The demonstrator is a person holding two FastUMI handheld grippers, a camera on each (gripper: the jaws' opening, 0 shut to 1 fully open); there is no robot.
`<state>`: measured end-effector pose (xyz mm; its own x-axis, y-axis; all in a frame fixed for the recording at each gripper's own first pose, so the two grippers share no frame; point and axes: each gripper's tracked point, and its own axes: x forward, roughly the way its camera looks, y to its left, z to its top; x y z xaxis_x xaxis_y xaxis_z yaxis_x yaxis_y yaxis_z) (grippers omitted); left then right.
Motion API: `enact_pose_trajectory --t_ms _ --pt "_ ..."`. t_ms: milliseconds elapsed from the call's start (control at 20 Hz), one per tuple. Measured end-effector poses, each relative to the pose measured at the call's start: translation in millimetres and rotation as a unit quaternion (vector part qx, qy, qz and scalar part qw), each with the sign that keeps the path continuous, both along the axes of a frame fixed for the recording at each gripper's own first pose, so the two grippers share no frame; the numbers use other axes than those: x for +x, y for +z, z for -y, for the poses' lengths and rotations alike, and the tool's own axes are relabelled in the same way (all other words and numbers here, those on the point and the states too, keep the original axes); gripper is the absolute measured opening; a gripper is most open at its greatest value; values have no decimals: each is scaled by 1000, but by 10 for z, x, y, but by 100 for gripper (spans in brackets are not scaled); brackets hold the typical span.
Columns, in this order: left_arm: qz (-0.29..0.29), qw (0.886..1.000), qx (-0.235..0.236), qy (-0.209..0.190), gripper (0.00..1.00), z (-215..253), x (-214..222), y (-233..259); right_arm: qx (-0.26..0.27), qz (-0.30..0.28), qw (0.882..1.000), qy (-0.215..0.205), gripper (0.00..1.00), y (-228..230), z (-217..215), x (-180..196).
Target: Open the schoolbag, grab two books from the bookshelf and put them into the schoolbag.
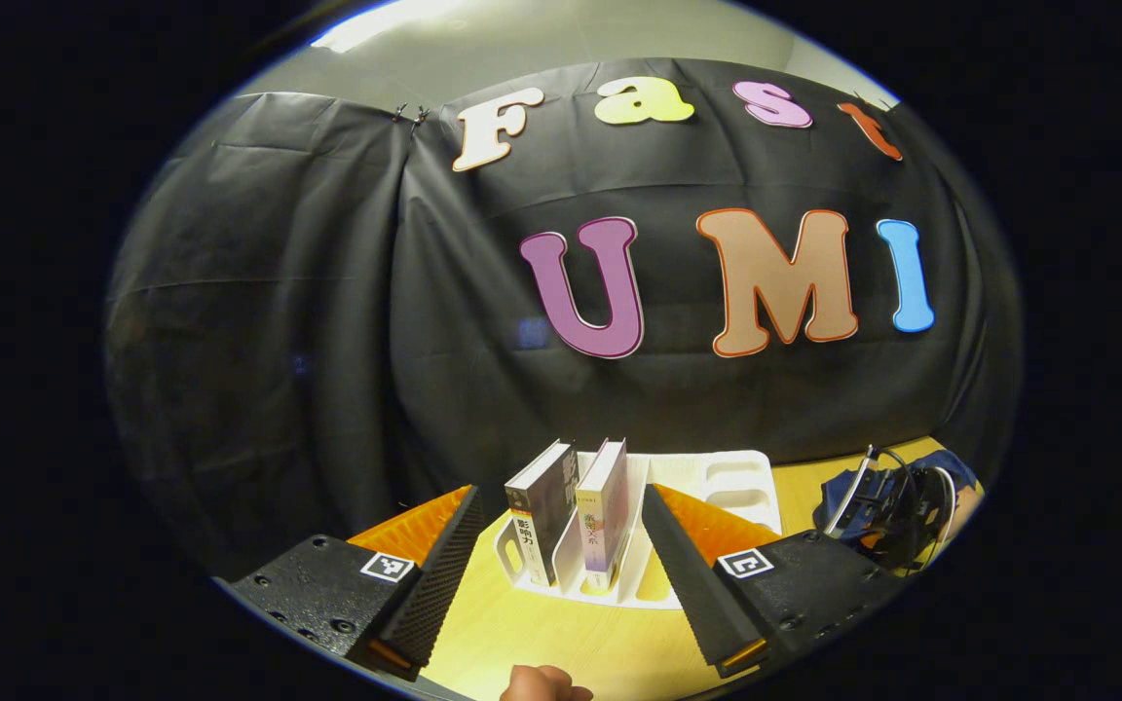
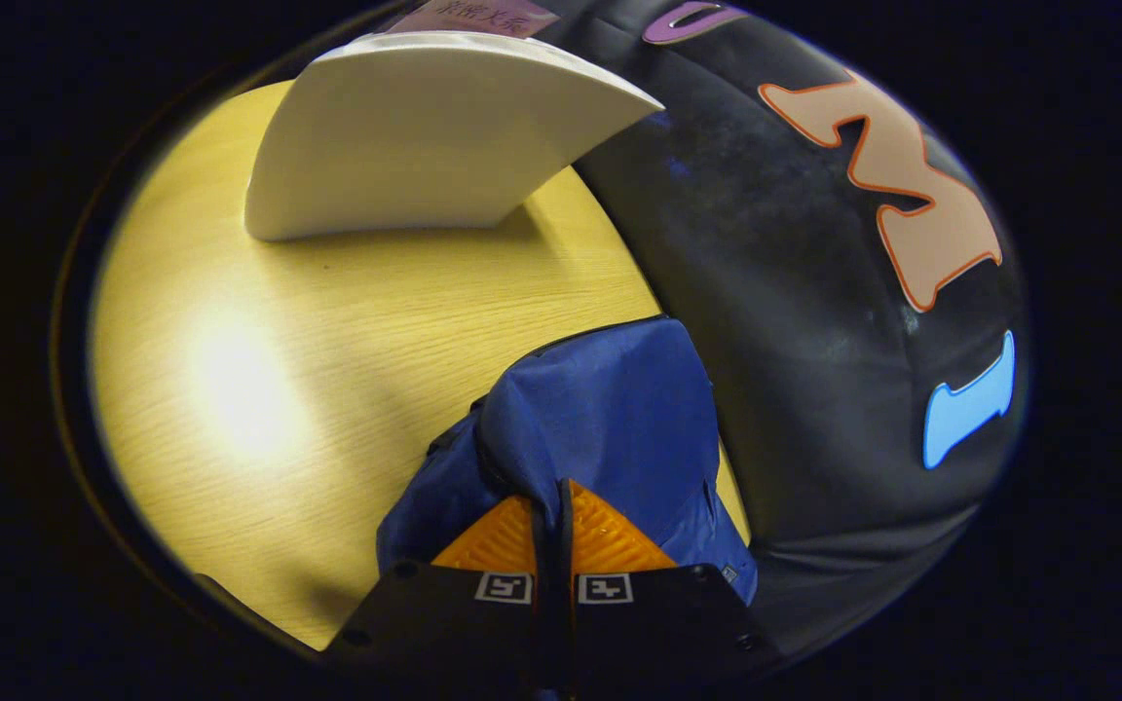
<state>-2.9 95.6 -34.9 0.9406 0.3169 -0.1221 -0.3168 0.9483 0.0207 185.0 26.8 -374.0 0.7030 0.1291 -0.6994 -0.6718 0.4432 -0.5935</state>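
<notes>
Left hand-held gripper (image 1: 561,570): fingers spread wide, empty, above the bench (image 1: 561,643), aimed at the white bookshelf (image 1: 717,487) just ahead, where two books stand upright side by side in adjoining slots, a dark book (image 1: 542,506) left and a pale book (image 1: 605,506) right. Right hand-held gripper (image 2: 549,511): fingers closed together on a fold of the blue schoolbag (image 2: 610,409), which lies on the bench by the black cloth wall (image 2: 814,292). Bookshelf's white end panel stands beyond the schoolbag, apart from it.
</notes>
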Motion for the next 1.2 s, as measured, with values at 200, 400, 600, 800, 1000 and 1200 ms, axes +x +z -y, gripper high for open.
enact_pose_trajectory --t_ms 200,400,600,800,1000,1200 --pt "3 1000 -1 -3 97 23 6 6 36 -15 999 -32 3 65 24 12" --pt "5 1000 -6 -8 97 55 9 2 99 -19 992 -71 2 298 52 68" --pt "7 1000 -12 -13 97 98 33 6 151 -10 983 -105 3 592 137 155" --pt "11 1000 -15 -21 97 145 66 24 198 -2 969 -147 3 901 330 227" --pt "17 999 -18 -27 97 174 98 70 265 -2 943 -202 0 1123 541 295" --pt "19 999 -17 -31 96 191 146 103 306 5 921 -242 0 1315 787 321"
